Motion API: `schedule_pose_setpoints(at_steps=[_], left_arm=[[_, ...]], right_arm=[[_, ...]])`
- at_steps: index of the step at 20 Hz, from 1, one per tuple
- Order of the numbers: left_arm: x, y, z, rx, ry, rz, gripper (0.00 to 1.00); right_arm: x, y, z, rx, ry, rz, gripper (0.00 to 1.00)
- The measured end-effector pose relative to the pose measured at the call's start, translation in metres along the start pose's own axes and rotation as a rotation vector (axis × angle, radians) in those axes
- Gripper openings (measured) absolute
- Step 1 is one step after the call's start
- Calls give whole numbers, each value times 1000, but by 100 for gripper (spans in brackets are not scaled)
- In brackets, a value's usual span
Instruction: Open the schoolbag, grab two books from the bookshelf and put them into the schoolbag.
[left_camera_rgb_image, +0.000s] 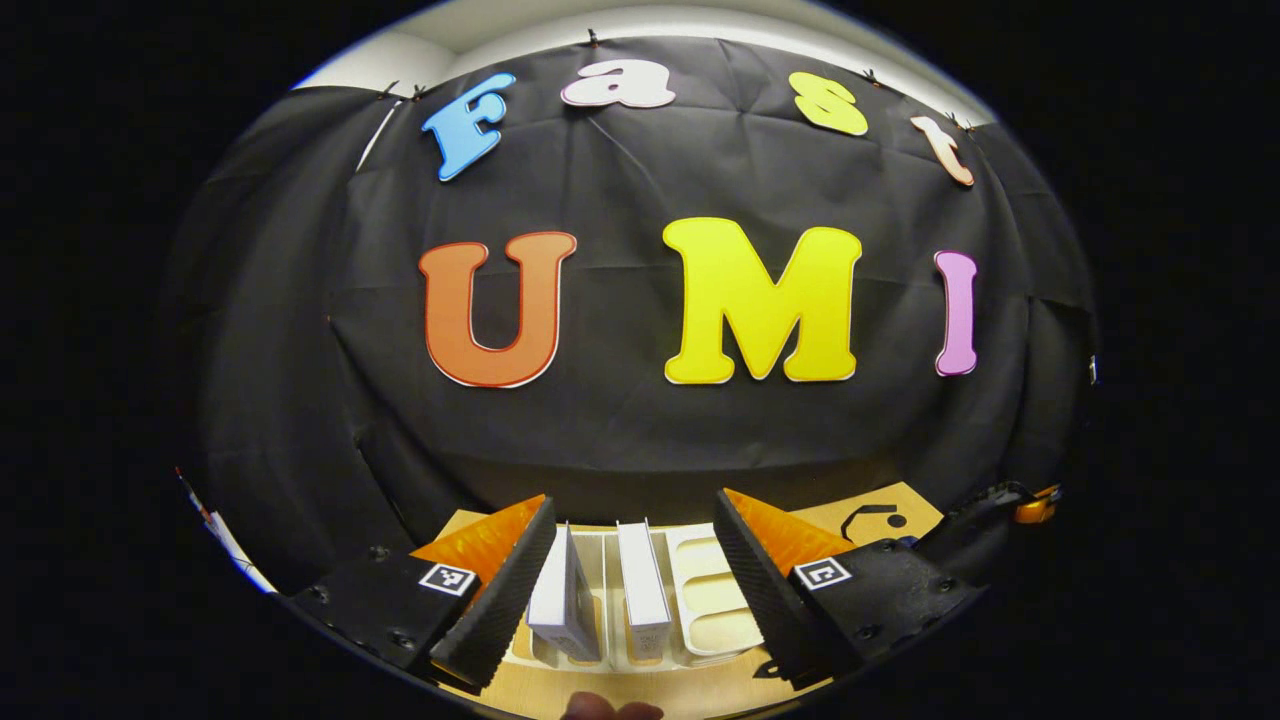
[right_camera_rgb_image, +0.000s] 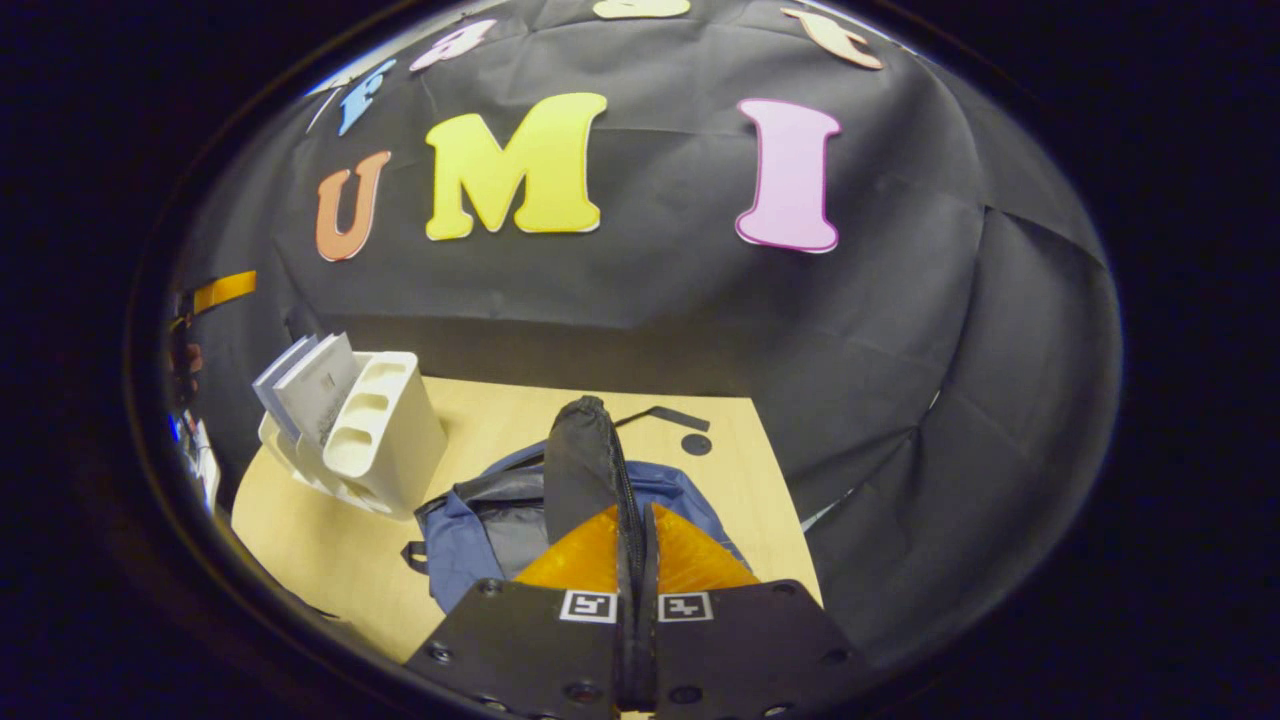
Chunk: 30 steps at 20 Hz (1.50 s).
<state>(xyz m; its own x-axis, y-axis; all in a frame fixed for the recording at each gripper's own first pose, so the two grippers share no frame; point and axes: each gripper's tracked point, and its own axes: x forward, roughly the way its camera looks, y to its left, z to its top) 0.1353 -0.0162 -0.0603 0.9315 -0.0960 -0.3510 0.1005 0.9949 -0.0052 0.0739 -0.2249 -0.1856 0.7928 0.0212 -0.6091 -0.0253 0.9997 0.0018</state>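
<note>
The left gripper (left_camera_rgb_image: 632, 520) hangs above the white bookshelf (left_camera_rgb_image: 715, 600), and its fingers stand wide apart with nothing between them. The bookshelf is a slotted stand on the wooden desk (left_camera_rgb_image: 640, 690). Two white books stand upright in it, the left book (left_camera_rgb_image: 562, 600) in one slot and the right book (left_camera_rgb_image: 642, 590) in the slot beside it; the slots to the right of the books hold nothing. The left book is very near the inner face of the left finger, but I cannot tell if they touch. At the low edge of this view a small part of a hand (left_camera_rgb_image: 610, 711) shows (only fingertips).

In the right gripper view the right gripper (right_camera_rgb_image: 637, 530) has its fingers pressed together on a dark strip of the schoolbag (right_camera_rgb_image: 590, 470), at the zipper line of the raised flap. The schoolbag (right_camera_rgb_image: 480, 530) is blue with a grey inside, and it lies on the desk (right_camera_rgb_image: 330, 550) just to the right of the bookshelf (right_camera_rgb_image: 385, 440), near it but apart. The two books (right_camera_rgb_image: 310, 385) lean in the far end of the bookshelf from the schoolbag. Behind the schoolbag, on the desk, there are a dark angled mark and a dark round spot (right_camera_rgb_image: 696, 444).
</note>
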Motion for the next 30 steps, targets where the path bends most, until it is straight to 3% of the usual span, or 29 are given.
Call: schedule_pose_setpoints(at_steps=[7,13,18,27,30], left_arm=[[43,-16,-40,-30,317,-120,99],[61,-20,-93,-25,652,-153,99],[62,-12,-130,-10,914,-128,100],[64,-21,-177,-105,1150,-86,99],[69,-20,-181,-79,1170,-69,80]], right_arm=[[7,-35,5,25,21,10,0],[10,-37,7,22,31,44,0],[9,-37,2,36,41,61,0],[8,-37,-2,59,50,73,3],[7,-37,-4,70,51,75,0]])
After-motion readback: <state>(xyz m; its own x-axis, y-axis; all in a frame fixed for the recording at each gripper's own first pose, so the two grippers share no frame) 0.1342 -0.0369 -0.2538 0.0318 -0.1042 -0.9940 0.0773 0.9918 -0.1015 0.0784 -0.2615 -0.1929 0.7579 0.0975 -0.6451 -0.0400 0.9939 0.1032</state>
